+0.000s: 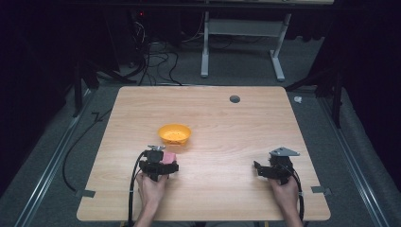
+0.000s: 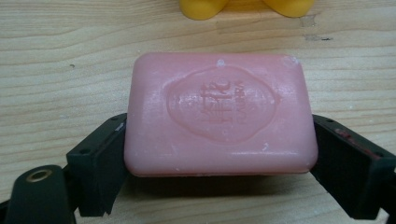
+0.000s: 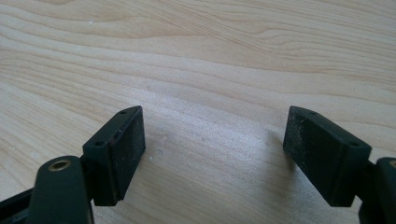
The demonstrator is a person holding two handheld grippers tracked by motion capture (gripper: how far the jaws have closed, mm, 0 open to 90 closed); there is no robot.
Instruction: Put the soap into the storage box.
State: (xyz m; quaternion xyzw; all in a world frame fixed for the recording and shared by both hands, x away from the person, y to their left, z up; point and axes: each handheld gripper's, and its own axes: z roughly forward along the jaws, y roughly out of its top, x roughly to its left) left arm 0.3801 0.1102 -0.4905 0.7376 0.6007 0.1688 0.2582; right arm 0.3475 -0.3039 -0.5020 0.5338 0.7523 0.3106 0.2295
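Observation:
A pink soap bar with an embossed oval stamp lies flat between the two black jaws of my left gripper, and each jaw touches one of its short ends. In the high view my left gripper is shut on the soap bar, low over the table just in front of an orange bowl. The bowl's base shows just beyond the soap. My right gripper is at the table's front right, held low. Its jaws stand wide open over bare wood in the right gripper view.
The wooden table has a grey round cable hole at the back. Tape pieces sit at the front corners. Cables trail off the left edge, and a white desk frame stands on the floor beyond.

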